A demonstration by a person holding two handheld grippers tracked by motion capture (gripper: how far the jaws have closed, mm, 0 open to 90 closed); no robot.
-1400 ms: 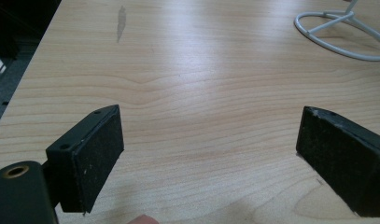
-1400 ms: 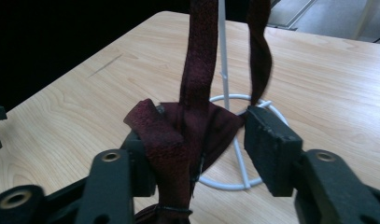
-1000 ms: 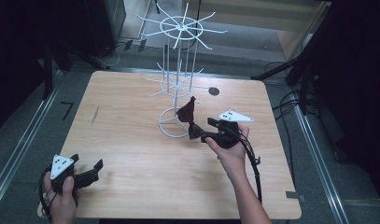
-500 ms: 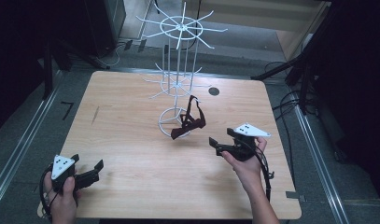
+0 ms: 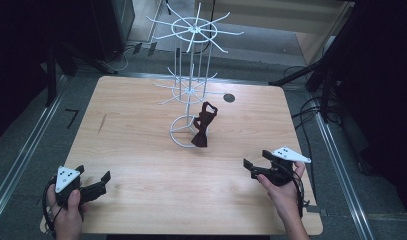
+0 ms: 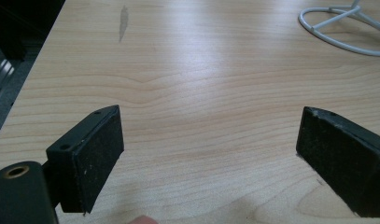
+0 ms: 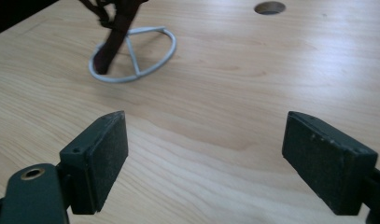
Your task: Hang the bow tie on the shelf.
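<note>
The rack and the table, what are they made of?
The rack looks like thin metal wire coated glossy white: its rods are slim, smooth and bent into a ring foot. The table looks like pale wood or a wood-look sheet, with grain lines and a soft shine.

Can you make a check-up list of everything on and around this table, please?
Surface: wooden table, a dark streak near its left side and a round hole near the far edge.
Job's things: white wire rack standing on a ring base; dark red cloth item hanging from it, its lower end by the ring.
Clutter: nothing seen.
Grippers: left gripper open over the near left corner; right gripper open at the near right; nothing between either one's jaws.
Cables: black cable trailing from the right gripper; more cables on the floor to the right.
Surroundings: grey floor, metal rails on both sides, dark stands beyond.
</note>
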